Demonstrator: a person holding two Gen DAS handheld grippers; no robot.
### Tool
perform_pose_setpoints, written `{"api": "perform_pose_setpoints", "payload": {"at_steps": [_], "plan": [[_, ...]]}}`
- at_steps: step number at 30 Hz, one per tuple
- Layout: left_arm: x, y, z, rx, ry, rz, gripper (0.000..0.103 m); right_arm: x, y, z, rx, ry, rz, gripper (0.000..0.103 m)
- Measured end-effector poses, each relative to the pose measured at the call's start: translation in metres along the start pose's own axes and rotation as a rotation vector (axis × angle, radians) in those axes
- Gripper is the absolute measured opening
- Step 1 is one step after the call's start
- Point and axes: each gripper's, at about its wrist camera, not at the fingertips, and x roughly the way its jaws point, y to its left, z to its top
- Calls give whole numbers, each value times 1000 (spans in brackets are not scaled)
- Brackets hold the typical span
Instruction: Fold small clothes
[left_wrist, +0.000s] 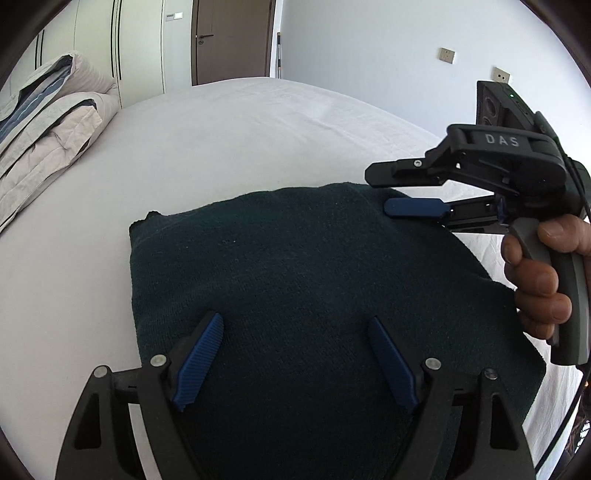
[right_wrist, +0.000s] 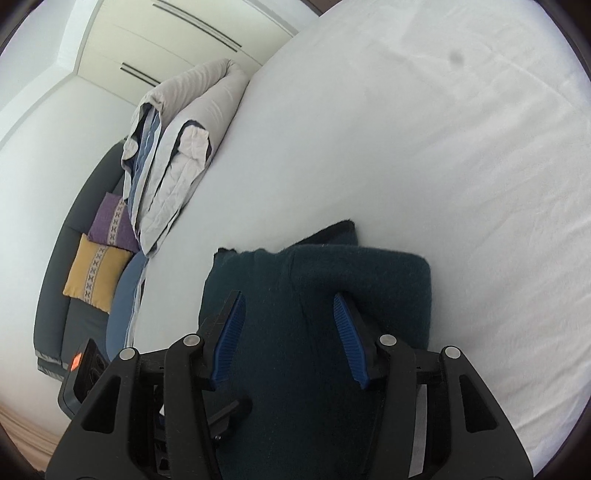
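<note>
Both my left gripper (left_wrist: 295, 363) and right gripper (right_wrist: 290, 338) spread apart, hovering over folded dark-green knit garment (left_wrist: 295, 258) near white bed's (left_wrist: 221, 140) edge, probably lining up next fold.

Right gripper (right_wrist: 290, 325) jaws spread over dark green folded garment (right_wrist: 332, 280) on white bed (right_wrist: 424, 147); folded duvet (right_wrist: 177, 158) far left.

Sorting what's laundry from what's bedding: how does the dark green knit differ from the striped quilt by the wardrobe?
The dark green knit is one solid dark colour; the striped quilt is pale grey with blue bands. The knit lies low on the white bed between both open tongs; the quilt is bulkier, piled at the bed's far edge, untouched. Both are folded fabric.
</note>
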Motion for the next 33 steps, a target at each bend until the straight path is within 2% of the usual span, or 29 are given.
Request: {"api": "perform_pose_setpoints", "payload": {"at_steps": [2, 4, 8, 9, 13, 17, 19, 22, 24, 28, 31, 33], "plan": [[0, 0, -1, 3, -3, 1, 83, 0, -8, 6, 19, -35, -74, 48], [0, 0, -1, 5, -6, 1, 83, -4, -14, 6, 23, -54, -77, 47], [-1, 1, -1, 4, -11, -2, 83, -32, -12, -4, -1, -131, -155, 48], [-1, 2, -1, 5, -12, -2, 83, -41, -11, -8, 2, -143, -144, 50], [-2, 1, -3, 2, -14, -4, 83, -67, 11, -36, -51, -110, 46, 50], [-2, 3, -3, 3, -15, 1, 83, -62, 25, -66, -113, -17, 78, 50], [-4, 4, -3, 3, -14, 0, 83, -52, 15, -79, -118, 24, 5, 50], [-8, 5, -5, 2, -26, -6, 83, -64, -5, -95, -91, -30, 66, 50], [-13, 9, -9, -12, -44, -21, 83, -79, -17, -106, -46, -60, 74, 50], [-39, 17, -19, -45, -77, -24, 83, -110, -28, -126, -39, -97, -13, 52], [-65, 30, -30, -123, -131, -20, 83, -135, -33, -135, -42, -127, -24, 52], [-73, 44, -35, -188, -135, -38, 83, -145, -37, -134, -43, -129, -39, 53]]}}
